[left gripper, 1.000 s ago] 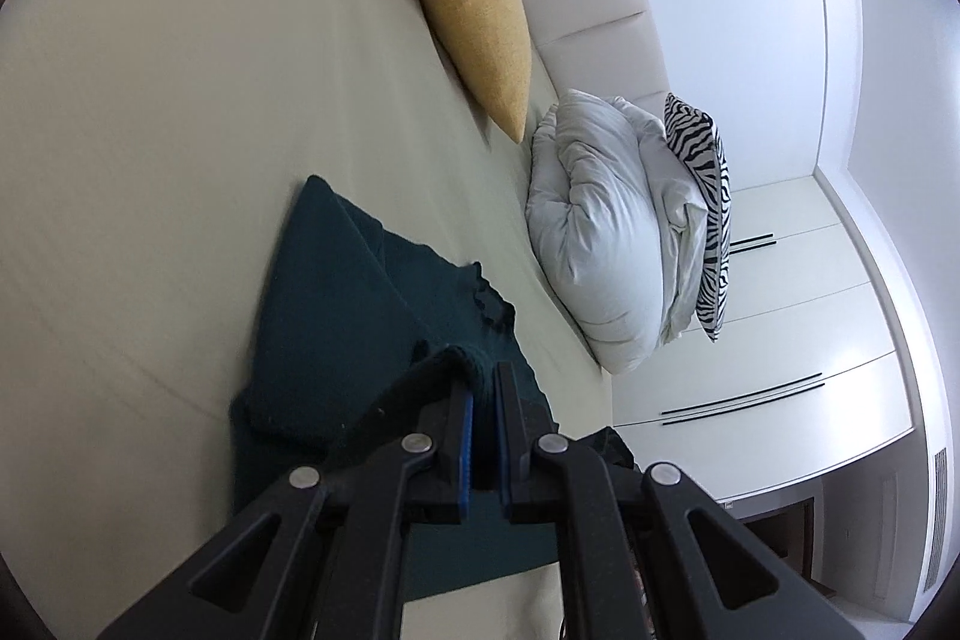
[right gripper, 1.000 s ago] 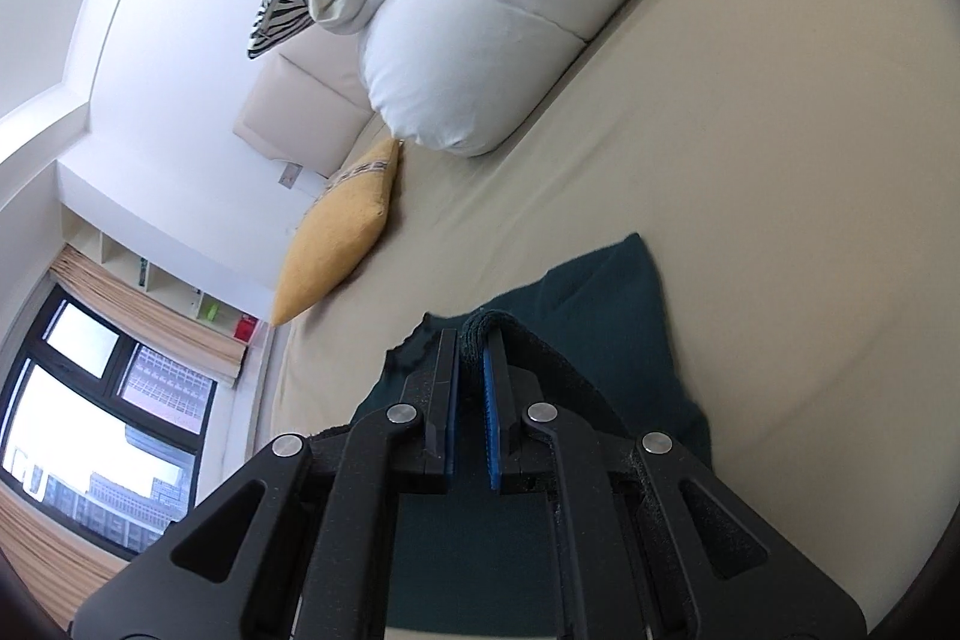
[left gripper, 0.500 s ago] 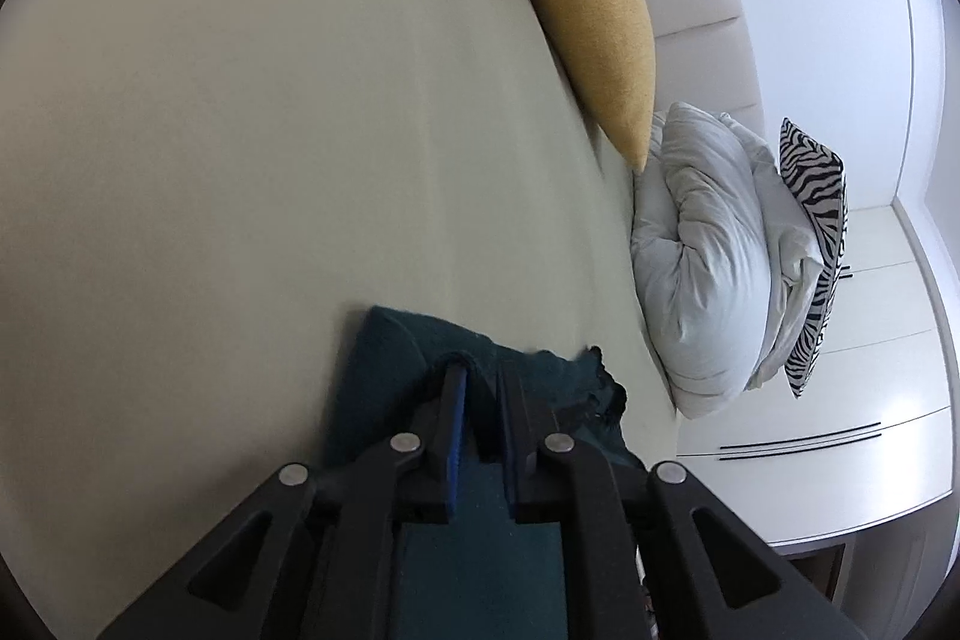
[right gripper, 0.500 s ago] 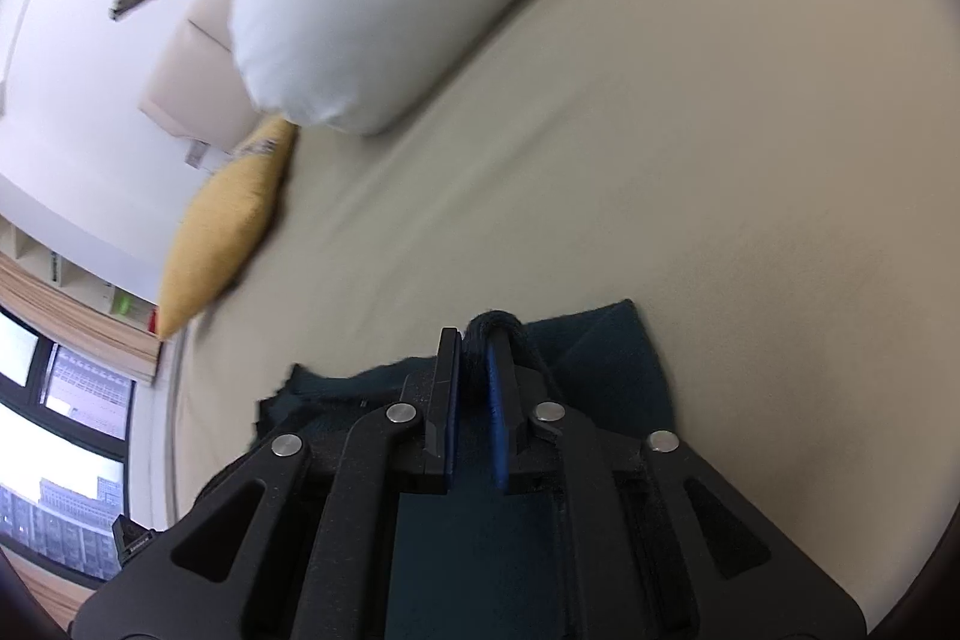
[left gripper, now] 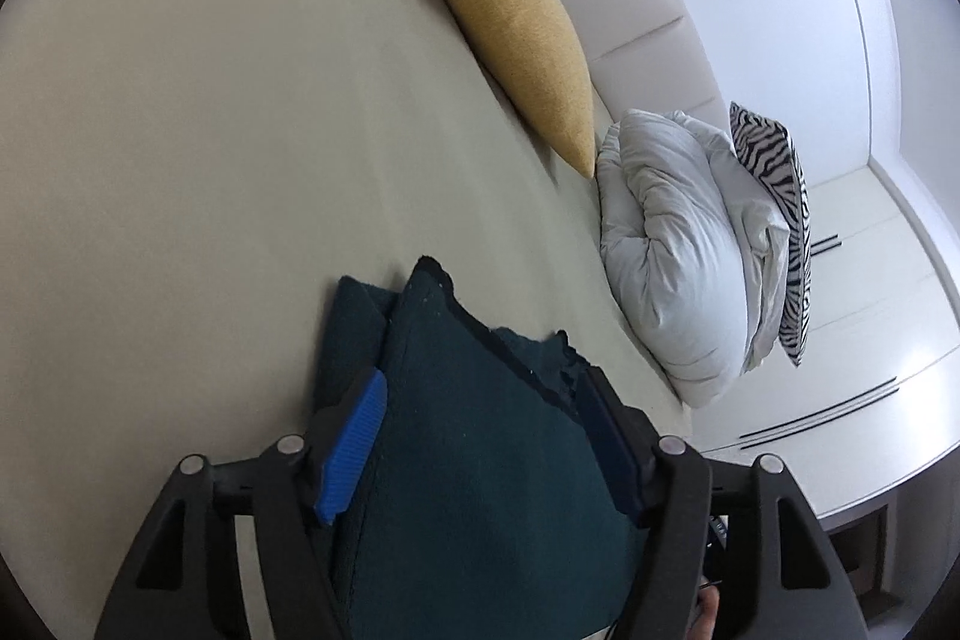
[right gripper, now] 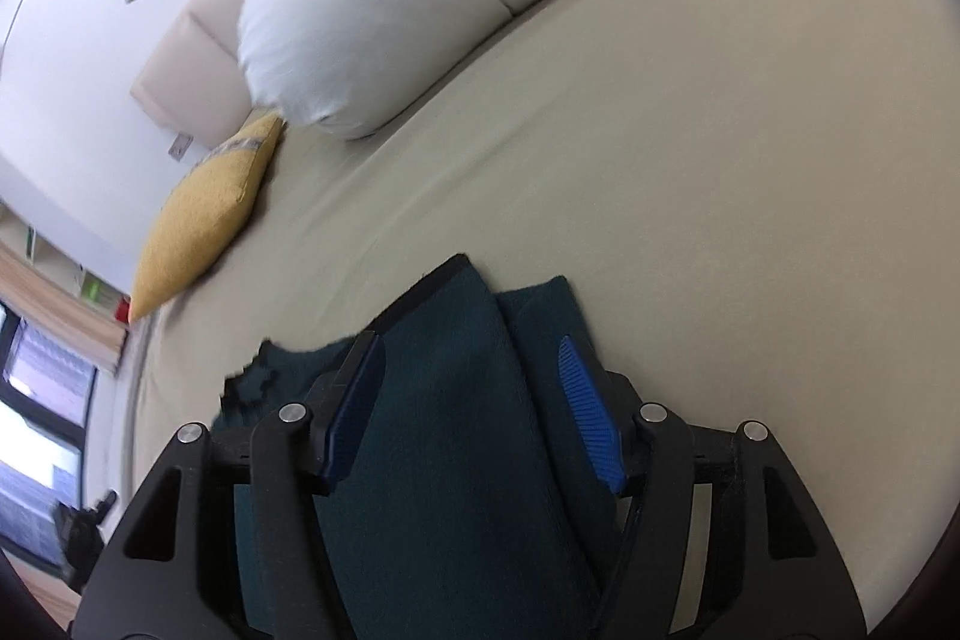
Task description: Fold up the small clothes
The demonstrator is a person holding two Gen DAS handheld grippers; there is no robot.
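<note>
Left wrist view shows my left hand-held gripper (left gripper: 486, 436), jaws just opened and clear of the dark teal garment (left gripper: 480, 460) lying folded on the bed (left gripper: 210, 130); soft, light knit, best pinched at a corner edge.

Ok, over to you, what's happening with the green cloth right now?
Left tongs and right tongs just opened, gripping nothing. Green cloth lies folded on the bed, between the fingers. Nothing in the way.
</note>
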